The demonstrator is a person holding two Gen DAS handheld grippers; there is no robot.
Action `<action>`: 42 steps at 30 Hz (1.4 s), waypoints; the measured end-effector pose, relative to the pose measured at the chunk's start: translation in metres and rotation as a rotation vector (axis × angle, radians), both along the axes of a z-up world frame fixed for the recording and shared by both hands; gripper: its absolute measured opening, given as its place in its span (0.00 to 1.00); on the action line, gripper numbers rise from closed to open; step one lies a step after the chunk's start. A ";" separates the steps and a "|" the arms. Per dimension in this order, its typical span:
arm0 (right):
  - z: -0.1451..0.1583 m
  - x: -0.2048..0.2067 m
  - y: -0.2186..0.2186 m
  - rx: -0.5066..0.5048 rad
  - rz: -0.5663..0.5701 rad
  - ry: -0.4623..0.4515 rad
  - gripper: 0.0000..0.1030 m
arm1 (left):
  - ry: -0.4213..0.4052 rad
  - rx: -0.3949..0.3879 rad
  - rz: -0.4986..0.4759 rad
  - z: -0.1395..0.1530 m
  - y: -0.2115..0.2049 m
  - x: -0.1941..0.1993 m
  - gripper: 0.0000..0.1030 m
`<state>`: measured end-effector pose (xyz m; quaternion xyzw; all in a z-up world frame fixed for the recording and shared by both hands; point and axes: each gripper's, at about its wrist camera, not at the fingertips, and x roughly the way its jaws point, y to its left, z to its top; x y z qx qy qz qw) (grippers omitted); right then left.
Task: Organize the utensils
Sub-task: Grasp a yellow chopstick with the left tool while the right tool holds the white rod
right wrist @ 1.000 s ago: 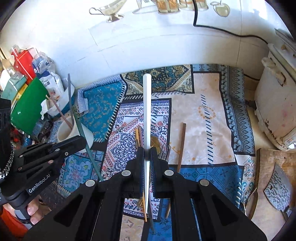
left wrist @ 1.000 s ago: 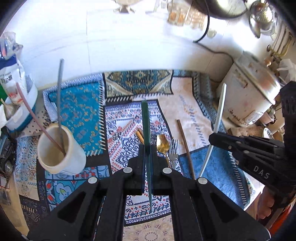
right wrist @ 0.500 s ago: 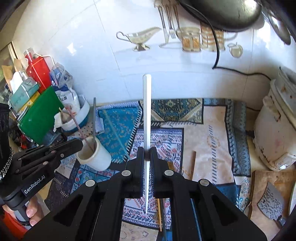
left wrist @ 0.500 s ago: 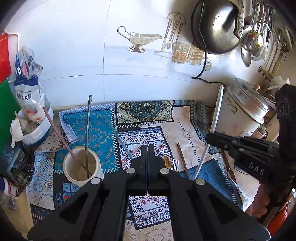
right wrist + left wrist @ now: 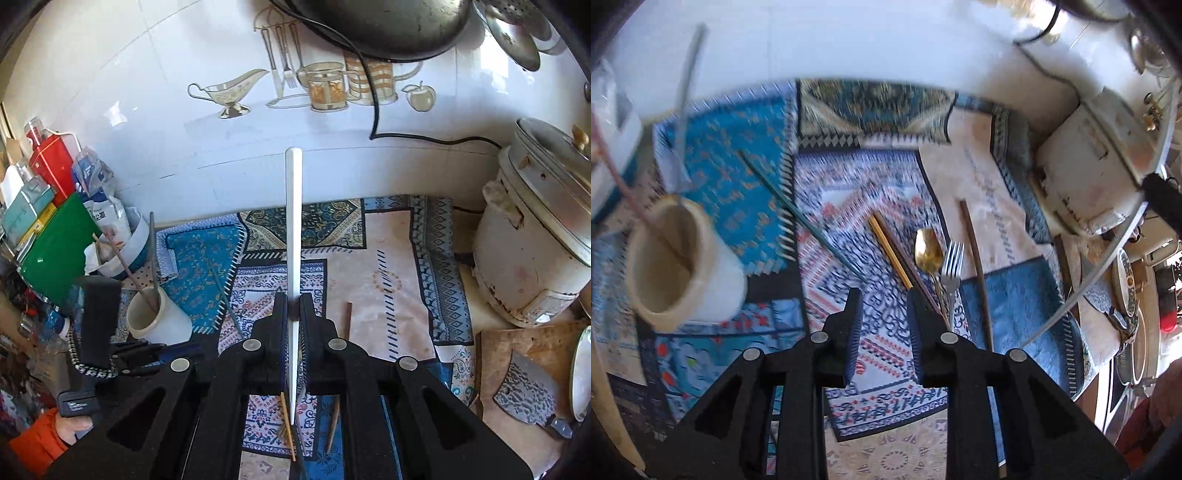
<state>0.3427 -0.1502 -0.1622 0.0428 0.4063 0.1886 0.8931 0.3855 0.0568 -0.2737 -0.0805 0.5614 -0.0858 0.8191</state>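
Patterned mats (image 5: 886,206) cover the counter, where a green chopstick (image 5: 798,218), spoon (image 5: 928,253) and fork (image 5: 952,264) lie beside the cup (image 5: 676,258). Left gripper (image 5: 882,299) jaws are opening, empty; right gripper (image 5: 293,306) pinches a white chopstick (image 5: 294,229).

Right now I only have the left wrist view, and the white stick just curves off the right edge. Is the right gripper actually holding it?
Observer: Yes. The right gripper is shut on the white chopstick, which stands up well past its fingertips.
Operator: What is behind the mug on the far left? My picture cuts off there.
Observer: A green board leans there, beyond the mug.
Operator: Anything above that board?
Observer: A red tin stands above it, against the tiled wall.
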 end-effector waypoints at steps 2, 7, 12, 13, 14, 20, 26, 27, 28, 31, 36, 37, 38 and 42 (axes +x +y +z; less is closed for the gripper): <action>-0.006 0.000 -0.010 -0.003 -0.019 0.016 0.06 | 0.055 -0.012 0.003 -0.021 -0.011 0.008 0.21; -0.020 0.002 -0.034 -0.008 -0.056 0.052 0.06 | 0.128 -0.012 0.006 -0.051 -0.033 0.022 0.21; -0.027 0.003 -0.053 -0.006 -0.067 0.073 0.06 | 0.151 0.049 0.048 -0.069 -0.040 0.033 0.21; -0.028 0.003 -0.056 -0.004 -0.066 0.075 0.06 | 0.155 0.056 0.055 -0.072 -0.041 0.034 0.21; -0.029 0.004 -0.058 -0.003 -0.066 0.076 0.06 | 0.160 0.064 0.061 -0.075 -0.042 0.035 0.21; -0.032 0.012 -0.067 0.010 -0.051 0.084 0.06 | 0.113 0.139 0.082 -0.077 -0.049 0.043 0.23; -0.036 0.017 -0.070 0.018 -0.026 0.086 0.06 | 0.089 0.156 0.107 -0.078 -0.047 0.059 0.12; -0.036 0.017 -0.070 0.018 -0.022 0.087 0.06 | 0.088 0.150 0.102 -0.078 -0.048 0.061 0.08; -0.037 0.017 -0.070 0.018 -0.019 0.087 0.06 | 0.086 0.154 0.095 -0.078 -0.049 0.062 0.05; -0.038 0.018 -0.070 0.020 -0.012 0.089 0.06 | 0.083 0.175 0.071 -0.077 -0.054 0.064 0.04; -0.037 0.020 -0.071 0.031 -0.009 0.090 0.06 | 0.094 0.143 0.055 -0.074 -0.054 0.067 0.01; -0.037 0.020 -0.071 0.032 -0.008 0.089 0.06 | 0.089 0.137 0.052 -0.071 -0.053 0.065 0.00; -0.036 0.020 -0.071 0.033 -0.008 0.087 0.06 | 0.082 0.129 0.049 -0.066 -0.053 0.058 0.00; -0.034 0.020 -0.069 0.032 -0.003 0.081 0.06 | 0.044 0.122 0.030 -0.048 -0.046 0.043 0.00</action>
